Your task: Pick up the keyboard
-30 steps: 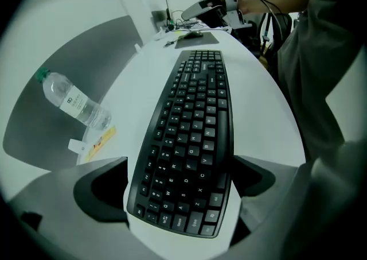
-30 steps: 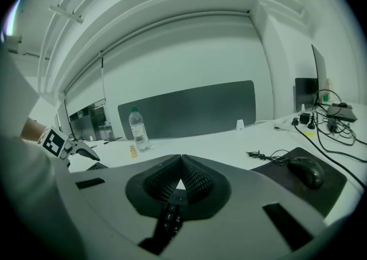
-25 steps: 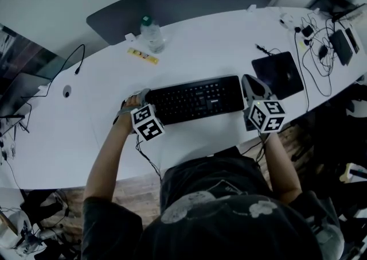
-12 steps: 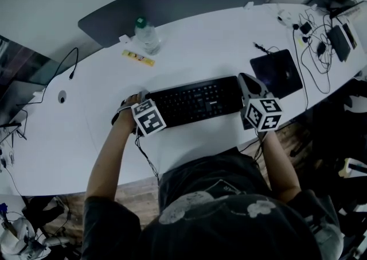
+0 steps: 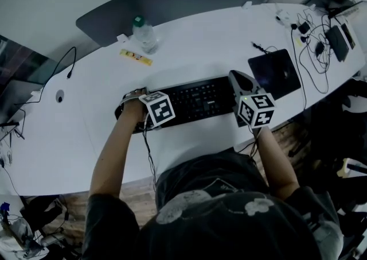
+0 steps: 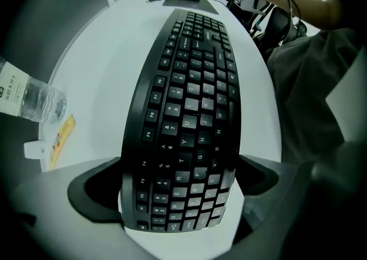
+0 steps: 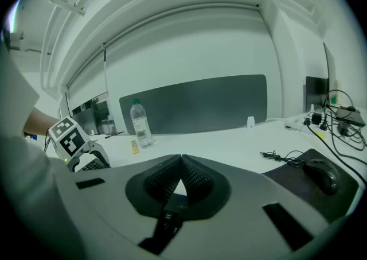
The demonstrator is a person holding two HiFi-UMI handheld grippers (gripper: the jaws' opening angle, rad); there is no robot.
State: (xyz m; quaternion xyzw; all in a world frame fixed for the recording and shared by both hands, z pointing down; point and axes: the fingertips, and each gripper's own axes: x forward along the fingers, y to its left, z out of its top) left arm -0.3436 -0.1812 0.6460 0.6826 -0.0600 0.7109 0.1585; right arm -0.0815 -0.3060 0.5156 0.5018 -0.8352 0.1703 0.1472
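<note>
bare table [image 5: 218, 41] beyond the keyboard [image 5: 195, 99]; bottle [image 5: 143, 34] and mousepad [image 5: 275, 72] aside

The person wears a dark short-sleeved T-shirt [image 5: 229, 196] with a pale printed design [image 5: 189, 206] across the front. The left gripper [image 6: 178, 184] has a pale grey moulded shell with dark, rounded jaw housings. It carries a white cube [image 5: 157, 108] printed with black square markers, and a thin black cable [image 5: 147, 150] trails from it. The right gripper [image 7: 182, 167] has the same grey shell, two black pads [image 7: 198, 179] with fine ribbing and dark rectangular slots [image 7: 284, 222] in its top face. Its own marker cube [image 5: 256, 109] shows a small green light [image 5: 244, 102].
</note>
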